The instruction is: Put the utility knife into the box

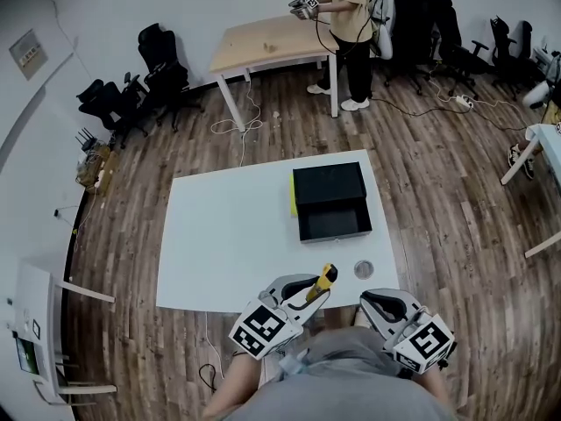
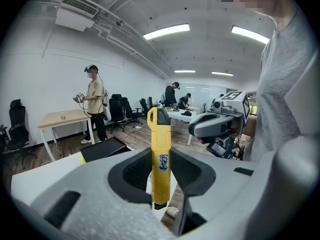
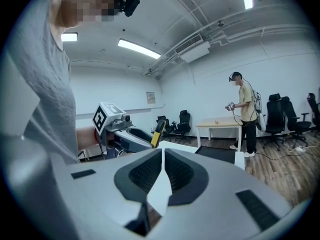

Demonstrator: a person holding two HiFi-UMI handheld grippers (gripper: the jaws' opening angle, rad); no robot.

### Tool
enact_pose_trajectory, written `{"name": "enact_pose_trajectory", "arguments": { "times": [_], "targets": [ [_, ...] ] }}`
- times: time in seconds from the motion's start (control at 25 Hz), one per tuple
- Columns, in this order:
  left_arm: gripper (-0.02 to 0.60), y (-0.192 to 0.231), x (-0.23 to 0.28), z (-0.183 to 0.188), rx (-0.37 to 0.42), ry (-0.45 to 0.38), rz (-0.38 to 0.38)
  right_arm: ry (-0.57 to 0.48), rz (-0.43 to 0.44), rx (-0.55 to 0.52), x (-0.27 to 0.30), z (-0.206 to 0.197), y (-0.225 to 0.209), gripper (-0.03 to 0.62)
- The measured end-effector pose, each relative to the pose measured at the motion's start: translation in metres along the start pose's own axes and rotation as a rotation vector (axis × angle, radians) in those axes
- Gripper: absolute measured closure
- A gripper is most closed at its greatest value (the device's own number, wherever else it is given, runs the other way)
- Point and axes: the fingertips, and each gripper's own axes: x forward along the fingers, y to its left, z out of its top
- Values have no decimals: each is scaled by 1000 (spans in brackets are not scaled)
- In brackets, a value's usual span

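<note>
My left gripper [image 1: 314, 291] is shut on a yellow utility knife [image 1: 324, 281], which sticks out past the jaws over the near edge of the white table [image 1: 228, 235]. In the left gripper view the knife [image 2: 160, 139] stands upright, pinched between the pads. The black box [image 1: 330, 202] lies open at the table's far right, with a yellow strip on its left side; it also shows low in the left gripper view [image 2: 102, 149]. My right gripper [image 1: 375, 300] hovers beside the left one, its jaws shut [image 3: 163, 151] with nothing between them.
A small grey round disc [image 1: 364, 269] lies on the table near its front right corner. Beyond the table stand a wooden desk [image 1: 267, 44] with a person [image 1: 349, 24] beside it and several black office chairs [image 1: 162, 68]. Cables run across the wood floor.
</note>
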Motion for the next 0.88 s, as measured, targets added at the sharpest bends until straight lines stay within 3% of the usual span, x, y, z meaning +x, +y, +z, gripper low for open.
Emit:
{"name": "enact_pose_trajectory", "arguments": {
  "times": [0.52,0.88],
  "targets": [
    [457,65,45,5,92,98,28,19,1,4,4,-4,-15,560],
    [457,87,76,2,113,165,14,17,-12,17,0,-6,-28,560]
  ]
}}
